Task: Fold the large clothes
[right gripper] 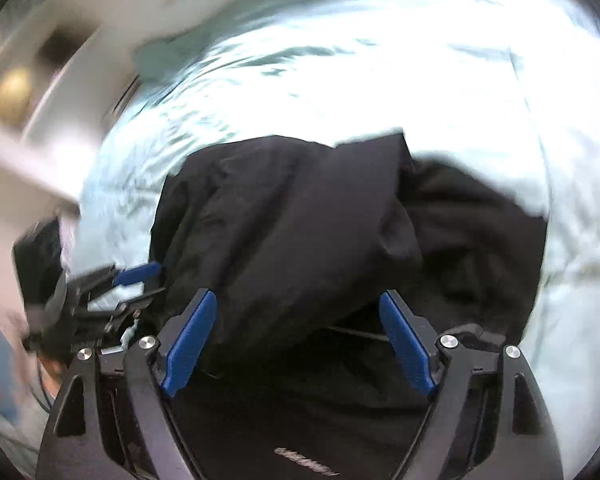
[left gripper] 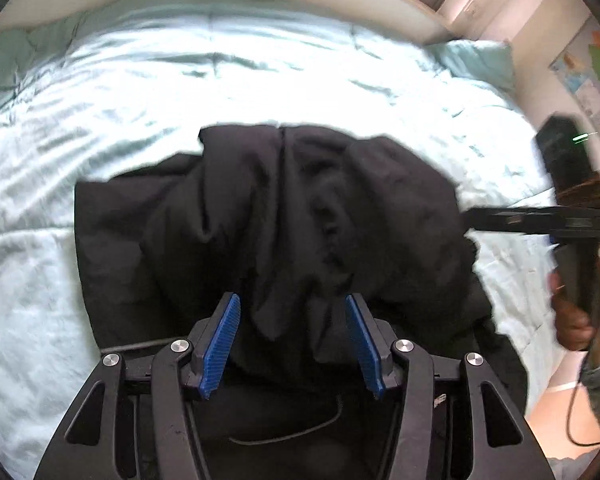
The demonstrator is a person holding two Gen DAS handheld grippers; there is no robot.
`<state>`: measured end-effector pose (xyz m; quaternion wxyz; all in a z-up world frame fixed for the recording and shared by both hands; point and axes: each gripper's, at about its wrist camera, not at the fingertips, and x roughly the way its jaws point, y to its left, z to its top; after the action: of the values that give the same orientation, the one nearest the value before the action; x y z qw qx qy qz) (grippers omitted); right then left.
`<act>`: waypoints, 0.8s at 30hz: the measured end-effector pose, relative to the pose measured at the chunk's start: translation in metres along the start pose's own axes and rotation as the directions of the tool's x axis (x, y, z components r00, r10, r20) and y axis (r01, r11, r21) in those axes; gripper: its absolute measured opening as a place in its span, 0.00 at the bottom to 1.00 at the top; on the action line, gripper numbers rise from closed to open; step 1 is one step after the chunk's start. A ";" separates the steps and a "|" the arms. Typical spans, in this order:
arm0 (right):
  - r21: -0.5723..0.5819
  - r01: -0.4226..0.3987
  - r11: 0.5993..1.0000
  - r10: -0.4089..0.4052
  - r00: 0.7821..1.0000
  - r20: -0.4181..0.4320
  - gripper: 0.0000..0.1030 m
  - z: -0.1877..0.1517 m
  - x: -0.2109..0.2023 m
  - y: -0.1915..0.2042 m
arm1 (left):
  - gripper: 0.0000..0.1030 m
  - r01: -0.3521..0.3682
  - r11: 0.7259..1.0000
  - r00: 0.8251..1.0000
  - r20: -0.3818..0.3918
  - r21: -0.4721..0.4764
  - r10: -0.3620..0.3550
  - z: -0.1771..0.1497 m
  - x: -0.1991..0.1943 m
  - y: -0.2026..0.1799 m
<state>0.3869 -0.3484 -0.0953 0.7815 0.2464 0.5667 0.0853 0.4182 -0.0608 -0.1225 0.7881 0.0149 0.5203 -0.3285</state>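
A large black garment (left gripper: 284, 220) lies bunched and partly folded on a pale green bed cover (left gripper: 180, 80). My left gripper (left gripper: 292, 300) is open, its blue pads either side of a fold of the black cloth at the garment's near edge. In the right wrist view the garment (right gripper: 300, 232) fills the middle, with one layer folded over another. My right gripper (right gripper: 298, 300) is open just above the garment's near edge. The right gripper's body also shows in the left wrist view (left gripper: 540, 220) at the garment's right side. The left gripper shows in the right wrist view (right gripper: 132, 284) at the garment's left edge.
The bed cover (right gripper: 380, 80) spreads wide behind and beside the garment. A green pillow (left gripper: 476, 60) lies at the far right of the bed. A wall with a coloured map (left gripper: 596, 76) stands to the right. A thin cord (left gripper: 292, 436) lies on the cloth by my left gripper.
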 end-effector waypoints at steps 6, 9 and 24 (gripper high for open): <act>0.256 -0.179 0.950 0.188 0.982 -0.011 0.52 0.005 0.044 -0.031 | 0.55 0.027 1.000 0.995 0.092 -0.012 -0.026 0.032 -0.014 -0.003; 0.198 -0.177 0.964 0.178 0.984 0.011 0.22 0.001 0.036 -0.016 | 0.55 0.018 0.999 1.000 0.003 -0.043 -0.018 0.034 0.020 0.002; 0.100 0.045 0.994 -0.036 0.995 -0.096 0.22 -0.035 0.053 -0.037 | 0.55 -0.049 0.996 0.993 -0.107 0.074 0.056 -0.032 0.060 -0.052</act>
<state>0.3676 -0.3485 -0.1656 0.7420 0.2702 0.6114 0.0518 0.3787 -0.1202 -0.1700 0.7659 0.0747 0.5498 -0.3248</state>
